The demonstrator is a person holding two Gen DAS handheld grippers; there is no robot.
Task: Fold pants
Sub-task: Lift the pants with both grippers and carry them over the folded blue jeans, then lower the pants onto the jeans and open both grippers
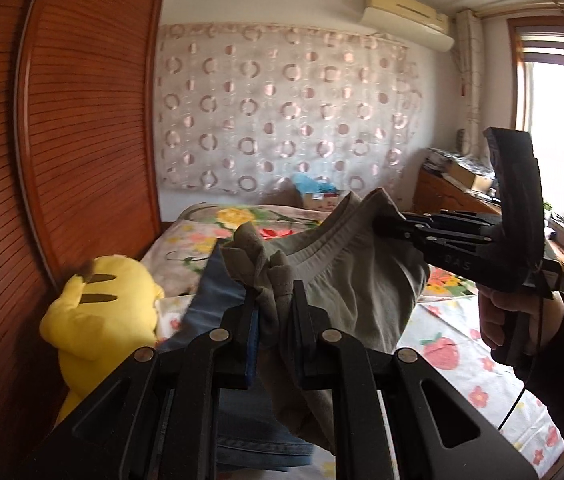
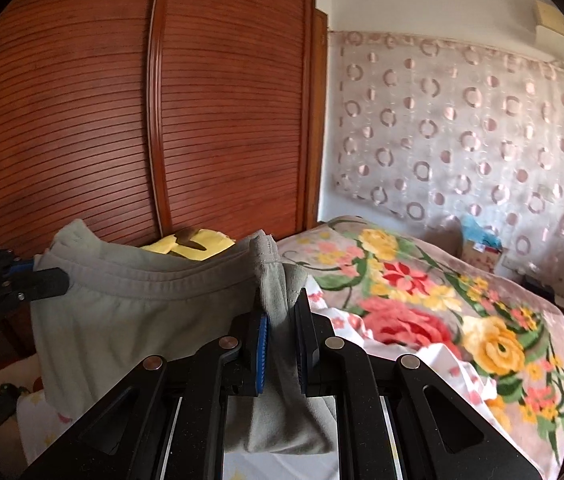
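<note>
Wood, left wrist view: a slatted reddish wardrobe (image 1: 82, 120) fills the left side; a curtain with ring pattern (image 1: 282, 116) hangs on the far wall, an air conditioner (image 1: 406, 12) above it, a bright window (image 1: 558, 136) at right.
Bed, left wrist view: the bed (image 1: 482, 368) carries a flowered blanket (image 1: 218, 228) toward its far end and a sheet with strawberry print nearer; a yellow plush toy (image 1: 102, 320) sits at its left edge by the wardrobe.
Pants, left wrist view: the grey-green pants (image 1: 346, 276) are held up off the bed, waistband stretched roughly level from the near jaws across to the right; the rest hangs down.
Left gripper (image 1: 274, 300): jaws clenched on a bunched end of the waistband.
Right gripper, left wrist view (image 1: 382, 224): held by a hand (image 1: 518, 320) at right, jaws pinching the other end of the waistband.
Room, right wrist view: wardrobe (image 2: 142, 100) behind, curtain (image 2: 462, 132) at right, flowered blanket (image 2: 442, 312) over the bed's far part.
Pants, right wrist view (image 2: 134, 312): waistband runs level from left to the near jaws, cloth drooping below over the bed's near edge.
Right gripper, right wrist view (image 2: 282, 312): jaws clamped on a fold of waistband.
Left gripper, right wrist view (image 2: 50, 280): at the left edge, gripping the far waistband end.
</note>
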